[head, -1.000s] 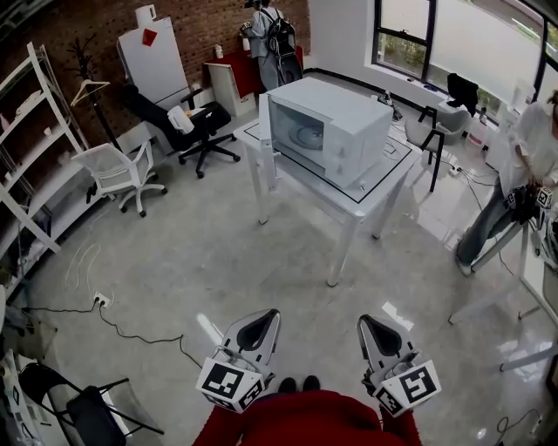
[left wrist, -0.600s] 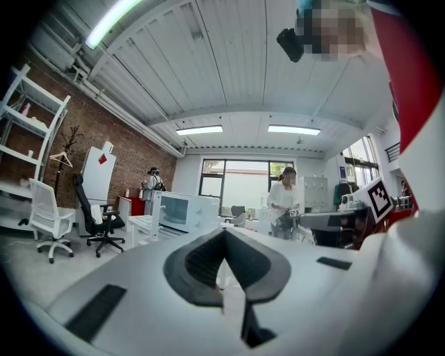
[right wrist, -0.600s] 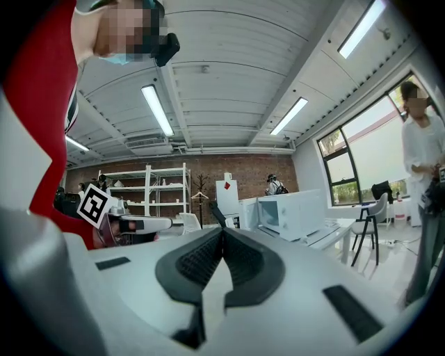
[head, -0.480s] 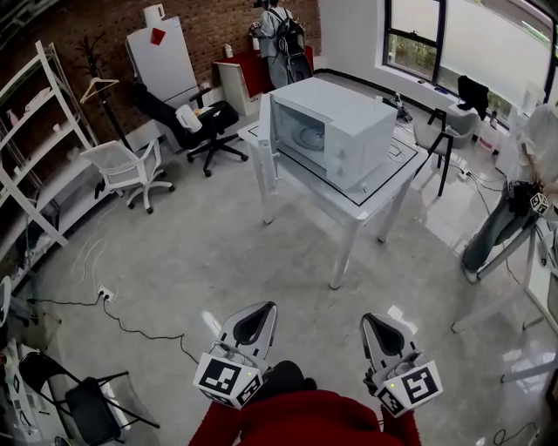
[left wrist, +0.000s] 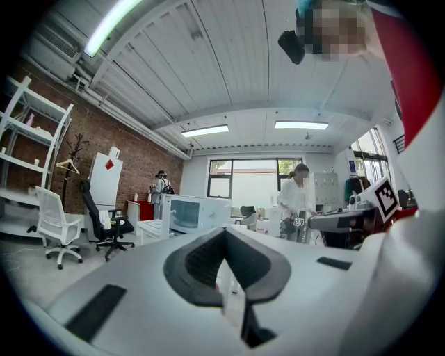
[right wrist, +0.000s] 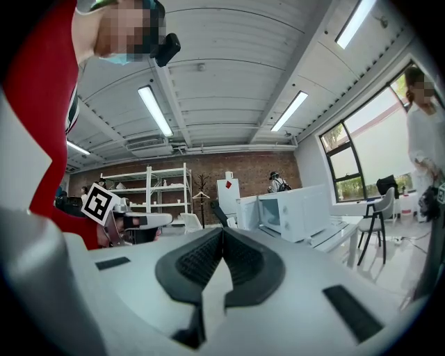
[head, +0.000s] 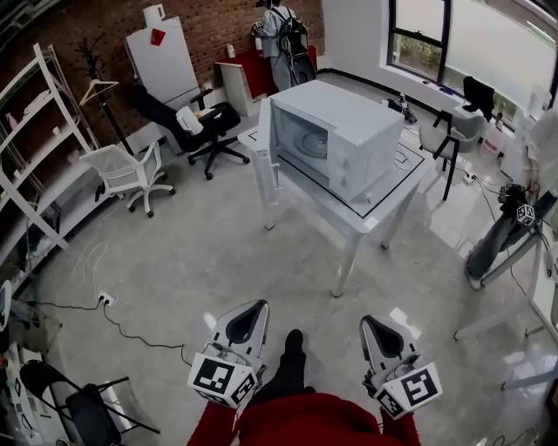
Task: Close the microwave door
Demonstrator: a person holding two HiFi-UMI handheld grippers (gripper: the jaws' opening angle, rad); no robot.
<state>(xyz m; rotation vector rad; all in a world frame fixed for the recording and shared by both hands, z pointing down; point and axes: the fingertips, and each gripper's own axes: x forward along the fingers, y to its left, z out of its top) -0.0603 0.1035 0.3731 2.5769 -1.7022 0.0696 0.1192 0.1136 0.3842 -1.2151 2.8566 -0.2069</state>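
A white microwave [head: 340, 139] stands on a white table [head: 394, 185] in the far middle of a large room, well apart from both grippers. Its door [head: 266, 148] is swung wide open on the left side of the oven and is seen nearly edge-on from the head view. The cavity faces the camera. A pale round plate seems to lie inside, though it is too small to be sure. The table top carries a dark border line around the oven.

Behind the table, against a brick wall [head: 205, 26], a person with a backpack [head: 283, 30] stands by a red cabinet [head: 253, 70]. To the left are a black office chair [head: 187, 122], a white office chair [head: 126, 170] and white shelving [head: 35, 148]. At the right edge another person [head: 523, 218] stands near the windows [head: 418, 39].

A cable [head: 131, 329] trails over the grey floor [head: 200, 253], which lies open between the table and the camera.

At the bottom of the head view, the left gripper [head: 258, 306] and the right gripper [head: 366, 321] are held level, side by side, pointing toward the table. Each gripper view shows its two dark pads pressed together at the tip with nothing between them. Red sleeves [head: 314, 422] and a dark shoe [head: 294, 341] show between the grippers.
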